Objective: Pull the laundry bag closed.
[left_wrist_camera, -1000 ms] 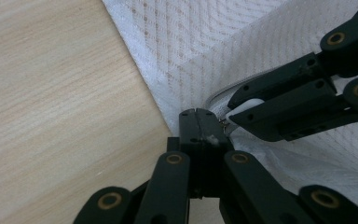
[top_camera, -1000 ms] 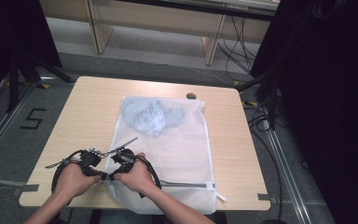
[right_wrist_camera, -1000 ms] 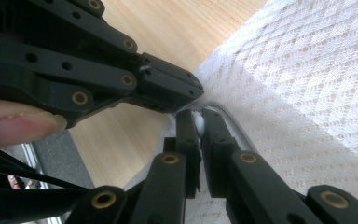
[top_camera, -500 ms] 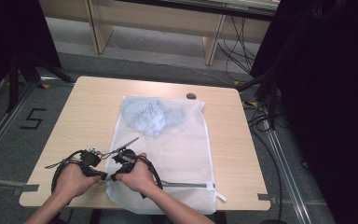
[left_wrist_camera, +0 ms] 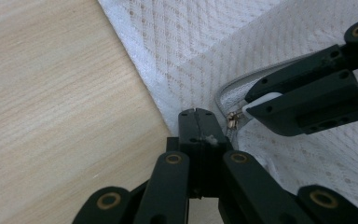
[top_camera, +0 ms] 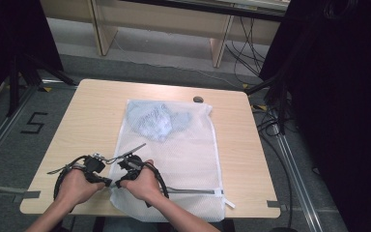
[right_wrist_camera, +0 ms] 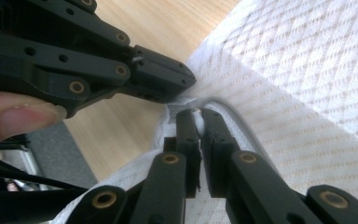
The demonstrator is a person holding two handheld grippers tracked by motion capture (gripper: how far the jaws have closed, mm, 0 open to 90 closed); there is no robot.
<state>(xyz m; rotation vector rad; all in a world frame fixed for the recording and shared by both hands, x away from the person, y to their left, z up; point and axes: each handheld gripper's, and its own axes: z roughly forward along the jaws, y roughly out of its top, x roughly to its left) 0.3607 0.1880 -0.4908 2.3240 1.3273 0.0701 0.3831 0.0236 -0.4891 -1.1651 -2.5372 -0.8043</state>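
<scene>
1. Mesh laundry bag (top_camera: 183,159): it lies flat on the bench (top_camera: 92,116), white, with a pale blue garment (top_camera: 157,121) inside at the far end and its zipper (top_camera: 193,191) running along the near edge, part of which hangs over the bench's near side
2. Left tongs (left_wrist_camera: 196,114) are clenched on the bag's near left corner fabric; right tongs (right_wrist_camera: 196,112) are pinched shut on the zipper's end, where the small metal pull (left_wrist_camera: 233,119) sits, just beside the left ones
3. Likely slip: the pull is tiny and the right tongs hold it by very little, so a sideways tug could strip it out of the grip
4. If the left tongs give way on the thin mesh, the corner would travel with the pull and the zipper would bunch instead of running
5. Loose mesh folded at the corner could be drawn into the slider and jam it
6. Long axis: the bag runs from the near edge away across the bench, tilted slightly right; the zipper lies across that axis, left to right, its closed bottom pointing away from the person
</scene>
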